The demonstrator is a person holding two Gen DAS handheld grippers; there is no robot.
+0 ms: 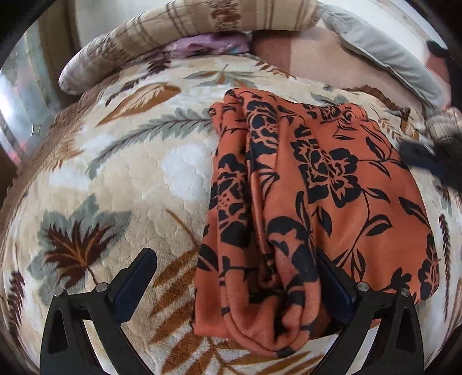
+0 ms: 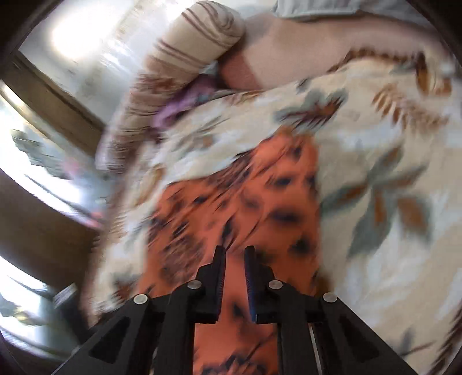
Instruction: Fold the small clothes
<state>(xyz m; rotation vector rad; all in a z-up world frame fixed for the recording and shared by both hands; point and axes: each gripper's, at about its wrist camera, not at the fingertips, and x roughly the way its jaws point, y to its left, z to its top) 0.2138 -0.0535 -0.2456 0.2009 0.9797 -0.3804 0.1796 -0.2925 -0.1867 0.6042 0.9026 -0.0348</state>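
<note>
An orange garment with a black flower print lies folded lengthwise on a leaf-patterned blanket. My left gripper stands open over its near end. The left finger is over bare blanket, and the right finger is partly hidden behind a roll of the cloth. The right gripper shows as a dark blur at the garment's far right edge. In the blurred right wrist view, the right gripper has its jaws close together, with the orange garment pinched between the pads.
A striped bolster pillow lies across the head of the bed, with a purple cloth tucked under it. A grey pillow lies at the far right. A bright window lies beyond the bed's left edge.
</note>
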